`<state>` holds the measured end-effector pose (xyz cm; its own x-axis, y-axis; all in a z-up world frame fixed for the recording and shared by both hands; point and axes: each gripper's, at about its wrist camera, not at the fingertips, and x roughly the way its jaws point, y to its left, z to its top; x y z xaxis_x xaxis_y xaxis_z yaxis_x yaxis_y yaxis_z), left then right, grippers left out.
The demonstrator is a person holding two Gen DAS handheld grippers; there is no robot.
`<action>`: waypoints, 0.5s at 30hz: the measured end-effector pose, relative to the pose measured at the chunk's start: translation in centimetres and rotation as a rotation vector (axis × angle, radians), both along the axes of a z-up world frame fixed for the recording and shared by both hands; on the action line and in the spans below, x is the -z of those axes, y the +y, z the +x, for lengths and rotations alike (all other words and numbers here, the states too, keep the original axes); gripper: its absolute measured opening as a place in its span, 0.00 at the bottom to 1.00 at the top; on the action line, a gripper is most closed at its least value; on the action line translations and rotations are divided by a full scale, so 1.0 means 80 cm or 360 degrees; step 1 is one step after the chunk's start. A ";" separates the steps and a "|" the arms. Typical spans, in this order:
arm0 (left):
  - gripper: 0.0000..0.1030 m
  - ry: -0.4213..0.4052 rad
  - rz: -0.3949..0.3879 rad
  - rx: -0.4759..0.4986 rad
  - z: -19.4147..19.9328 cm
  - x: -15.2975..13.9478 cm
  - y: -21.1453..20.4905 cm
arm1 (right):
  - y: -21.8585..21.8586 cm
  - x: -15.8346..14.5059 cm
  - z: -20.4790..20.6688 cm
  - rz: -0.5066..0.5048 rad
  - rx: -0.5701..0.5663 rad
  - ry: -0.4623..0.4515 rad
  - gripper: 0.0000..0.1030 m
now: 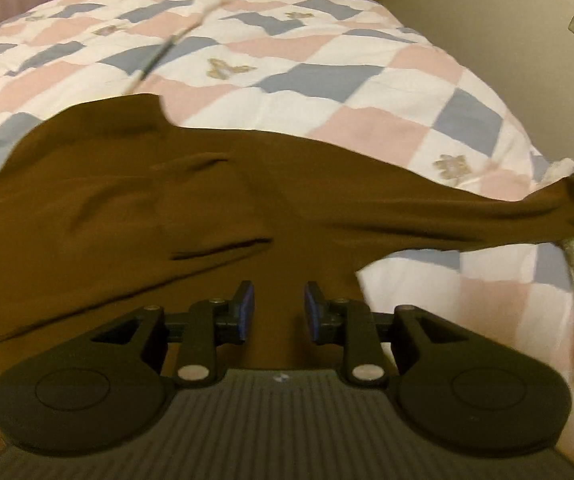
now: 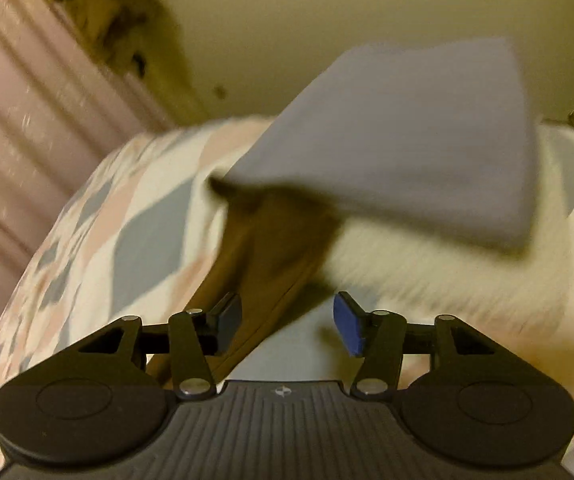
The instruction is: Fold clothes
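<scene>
The brown garment [image 1: 135,208] lies spread on the checkered quilt [image 1: 327,64], near the bed's front edge; one sleeve [image 1: 487,216] stretches to the right edge; the left gripper [image 1: 279,308] hangs over the cloth, fingers apart, holding nothing; the right gripper [image 2: 287,322] is wide apart too, brown cloth [image 2: 271,240] between its fingers.

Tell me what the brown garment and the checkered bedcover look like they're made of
The brown garment looks like a thin, smooth knit, probably stretchy jersey: matte, soft shallow creases, one end pulled into a taut strip. The checkered bedcover looks like matte woven cotton, seemingly padded, since it puffs and rounds at the edge. Neither is certain from looks alone.
</scene>
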<state>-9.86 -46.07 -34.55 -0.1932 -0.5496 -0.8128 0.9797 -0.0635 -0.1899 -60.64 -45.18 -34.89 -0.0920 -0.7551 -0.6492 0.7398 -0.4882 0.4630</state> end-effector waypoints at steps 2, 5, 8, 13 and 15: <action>0.21 -0.0014 0.0001 0.0015 -0.013 -0.002 0.001 | 0.000 0.004 -0.013 -0.0043 0.0068 -0.0052 0.53; 0.23 -0.0022 0.0017 0.0026 -0.022 -0.003 0.007 | -0.004 0.011 -0.023 -0.0085 0.0091 -0.0039 0.53; 0.23 -0.0045 0.0046 0.0027 -0.027 0.000 0.012 | -0.012 0.013 -0.029 -0.0088 0.0051 0.0012 0.53; 0.23 -0.0038 0.0056 -0.0015 -0.014 -0.002 0.023 | -0.030 0.009 -0.029 -0.0008 0.0021 0.0085 0.10; 0.23 -0.0034 0.0043 -0.0032 -0.004 -0.007 0.028 | -0.026 0.001 -0.027 -0.0024 0.0027 0.0067 0.10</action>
<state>-10.16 -43.82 -33.98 -0.1647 -0.5309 -0.8313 0.9846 -0.0387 -0.1704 -62.80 -47.25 -35.00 -0.1318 -0.7627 -0.6331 0.7506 -0.4939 0.4388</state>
